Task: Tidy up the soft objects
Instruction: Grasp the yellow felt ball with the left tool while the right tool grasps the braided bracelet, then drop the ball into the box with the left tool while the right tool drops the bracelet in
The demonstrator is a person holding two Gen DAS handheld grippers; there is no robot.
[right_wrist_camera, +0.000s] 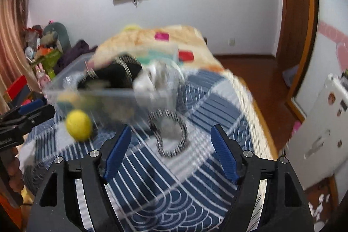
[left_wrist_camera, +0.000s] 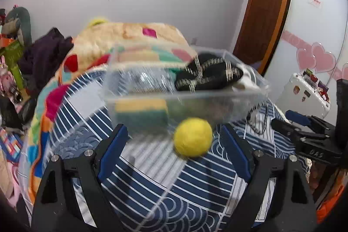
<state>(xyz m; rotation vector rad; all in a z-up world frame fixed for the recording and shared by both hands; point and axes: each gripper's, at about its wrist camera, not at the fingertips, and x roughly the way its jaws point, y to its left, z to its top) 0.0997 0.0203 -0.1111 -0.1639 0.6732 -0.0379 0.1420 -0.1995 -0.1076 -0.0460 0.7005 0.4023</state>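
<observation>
Yellow felt, round and fuzzy: the yellow ball [left_wrist_camera: 193, 137] sits on the blue-and-white patterned bedspread [left_wrist_camera: 152, 177], just outside the near wall of the clear plastic bin [left_wrist_camera: 139, 99]. It looks to be touching that wall or next to it; the blur won't let me say which.

And look at the left gripper [left_wrist_camera: 175, 140]: fingers spread wide, nothing between them, and the ball lies right at the tips, tucked toward the right-hand finger rather than dead centre. A ball has no long axis, so any squeeze line will do. My call is the left side is much the nearer, needing only a small nudge to its right before closing.

The right gripper [right_wrist_camera: 171, 138] is also splayed open and empty. From its camera the ball [right_wrist_camera: 78, 125] sits well off to the left, outside the fingers. What lies ahead of it instead is a black-and-white beaded loop [right_wrist_camera: 170, 134] flat on the bedspread, near the bin's corner.

Inside the bin already: a yellow-and-green sponge [left_wrist_camera: 141, 113] against the front wall, a black fabric piece with patterned trim [left_wrist_camera: 206, 75], and something white [left_wrist_camera: 245, 77] at the right end. Behind it, a colourful patchwork quilt [left_wrist_camera: 130, 36] is heaped up.
</observation>
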